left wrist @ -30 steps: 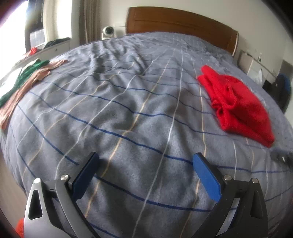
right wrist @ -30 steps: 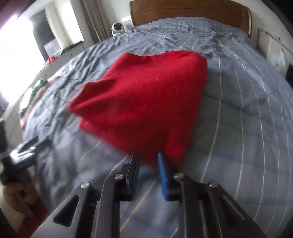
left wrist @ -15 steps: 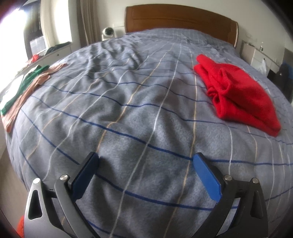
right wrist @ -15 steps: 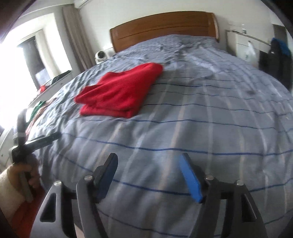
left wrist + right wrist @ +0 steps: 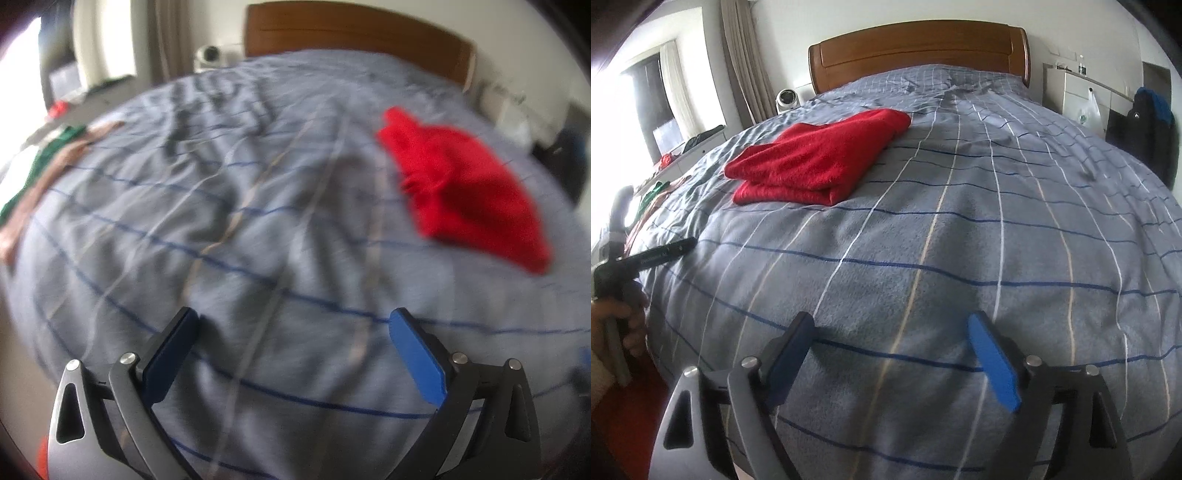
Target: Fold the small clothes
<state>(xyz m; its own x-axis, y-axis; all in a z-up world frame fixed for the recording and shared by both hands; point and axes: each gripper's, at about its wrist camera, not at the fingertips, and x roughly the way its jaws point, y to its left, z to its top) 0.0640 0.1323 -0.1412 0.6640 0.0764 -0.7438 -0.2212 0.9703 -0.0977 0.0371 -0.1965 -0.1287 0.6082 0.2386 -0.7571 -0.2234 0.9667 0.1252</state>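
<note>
Right claw (image 5: 892, 354) opening, emptied | red garment (image 5: 816, 158) released, folded on bed | left claw (image 5: 295, 349) released

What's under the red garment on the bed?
The red garment lies folded, its layers stacked, flat on the striped bedspread. Only bedspread shows around its edges. Anything between the layers or beneath them is covered and cannot be seen.

Folded red garment (image 5: 816, 162) on bed (image 5: 960, 240)
</note>
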